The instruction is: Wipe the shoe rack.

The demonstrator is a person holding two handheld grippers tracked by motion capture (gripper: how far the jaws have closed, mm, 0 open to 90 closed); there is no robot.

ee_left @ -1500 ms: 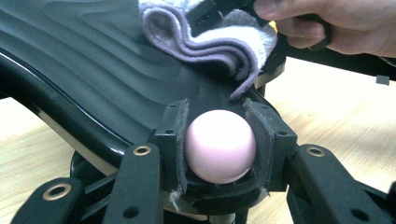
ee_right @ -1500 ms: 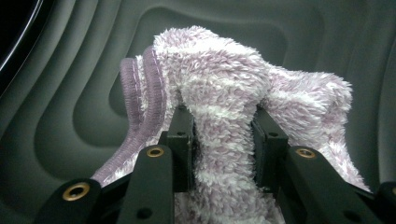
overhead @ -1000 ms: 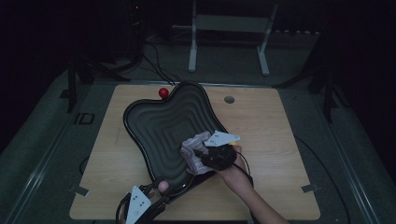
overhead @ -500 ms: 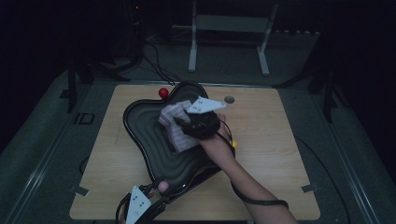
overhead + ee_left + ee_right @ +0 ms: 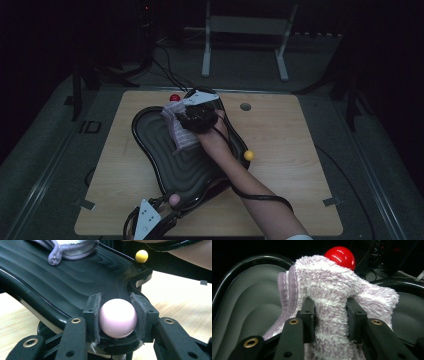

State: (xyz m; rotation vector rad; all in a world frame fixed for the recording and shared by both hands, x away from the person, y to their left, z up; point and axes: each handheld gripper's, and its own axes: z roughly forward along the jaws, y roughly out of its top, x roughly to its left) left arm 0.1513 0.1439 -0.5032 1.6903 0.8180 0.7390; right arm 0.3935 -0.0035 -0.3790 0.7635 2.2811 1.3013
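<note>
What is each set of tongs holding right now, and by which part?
Left tongs clamp the black wavy tray's pink ball knob. Right tongs pinch the fluffy lilac-white cloth at a bunched fold.

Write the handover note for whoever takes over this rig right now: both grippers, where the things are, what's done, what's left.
Left gripper: shut on the pink ball knob at the near end of the black wavy tray, steadying it.
Right gripper: jaws just eased open a little, lilac fluffy cloth bunched between them, over the tray's far end by the red ball knob.
Yellow ball knob sits on the tray's right edge.
Done: cloth has swept from the near right part up to the far end.
Left: judging by that path, the left lobe probably remains; whether the tray is clean I cannot tell.
</note>
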